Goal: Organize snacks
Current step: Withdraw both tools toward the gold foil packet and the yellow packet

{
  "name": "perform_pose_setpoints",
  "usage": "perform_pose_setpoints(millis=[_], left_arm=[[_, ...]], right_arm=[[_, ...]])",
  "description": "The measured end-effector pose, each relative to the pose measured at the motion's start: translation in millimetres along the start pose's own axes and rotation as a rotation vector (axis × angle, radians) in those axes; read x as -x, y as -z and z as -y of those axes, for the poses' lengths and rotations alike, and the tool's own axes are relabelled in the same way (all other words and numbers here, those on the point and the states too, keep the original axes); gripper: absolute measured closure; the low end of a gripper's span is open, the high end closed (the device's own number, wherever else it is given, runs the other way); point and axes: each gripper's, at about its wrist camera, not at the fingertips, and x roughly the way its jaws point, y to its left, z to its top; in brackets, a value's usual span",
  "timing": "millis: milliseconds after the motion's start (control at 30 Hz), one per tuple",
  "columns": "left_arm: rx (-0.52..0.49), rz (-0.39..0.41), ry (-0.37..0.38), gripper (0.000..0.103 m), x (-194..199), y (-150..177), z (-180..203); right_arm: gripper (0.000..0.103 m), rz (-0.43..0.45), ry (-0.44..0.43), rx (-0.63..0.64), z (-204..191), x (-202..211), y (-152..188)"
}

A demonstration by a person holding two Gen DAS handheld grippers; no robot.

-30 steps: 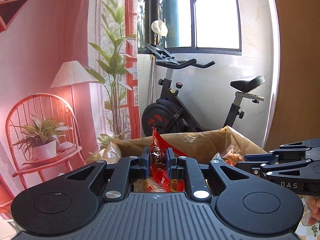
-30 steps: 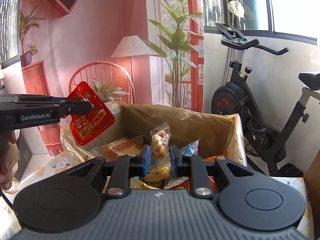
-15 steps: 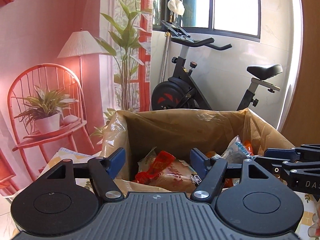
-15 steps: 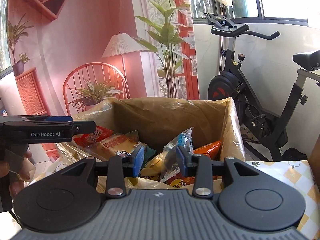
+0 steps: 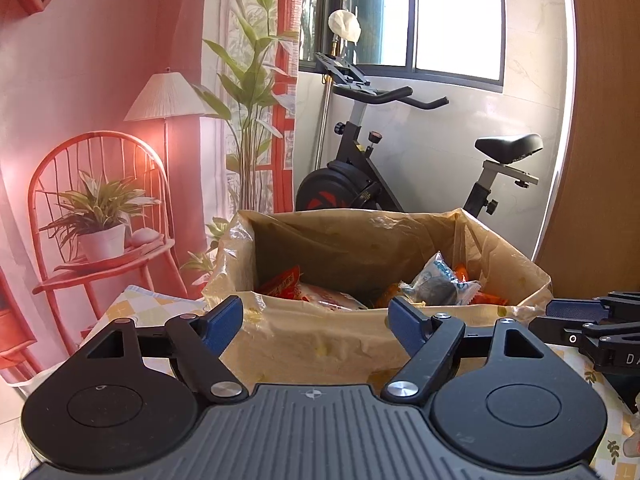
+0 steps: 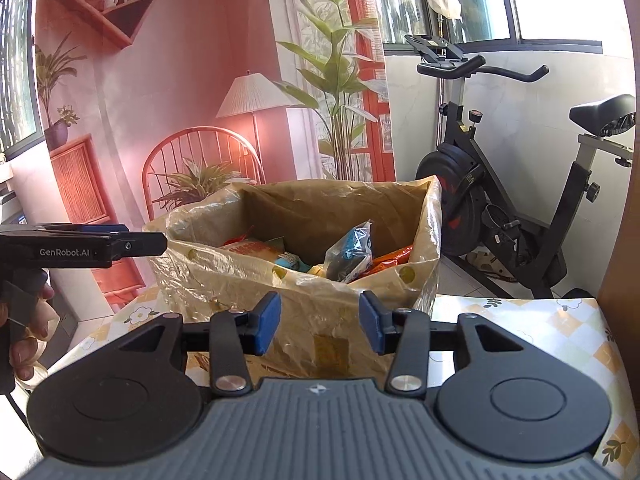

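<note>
Left gripper spread wide, empty — near the lined box. Right gripper also apart, gripping nothing. Snack packets lying inside the box.

The box is brown cardboard lined with crinkled glossy plastic film; snack packets inside are shiny foil and clear plastic; the tablecloth looks smooth.
</note>
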Motion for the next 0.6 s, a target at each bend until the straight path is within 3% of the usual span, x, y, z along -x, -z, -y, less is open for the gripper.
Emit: perform_pose_setpoints(millis=[400, 500, 600], left_arm=[[-0.015, -0.029, 0.024, 0.021, 55.0, 49.0, -12.7], [-0.029, -0.062, 0.063, 0.020, 54.6, 75.5, -6.1], [-0.044, -0.131, 0.157, 0.020, 45.7, 106.3, 3.6]], right_arm=[[0.056, -0.058, 0.005, -0.085, 1.1, 36.7, 63.8], [0.056, -0.094, 0.019, -0.091, -2.2, 36.4, 84.9], [0.056, -0.138, 0.035, -0.064, -6.7, 33.7, 107.4]])
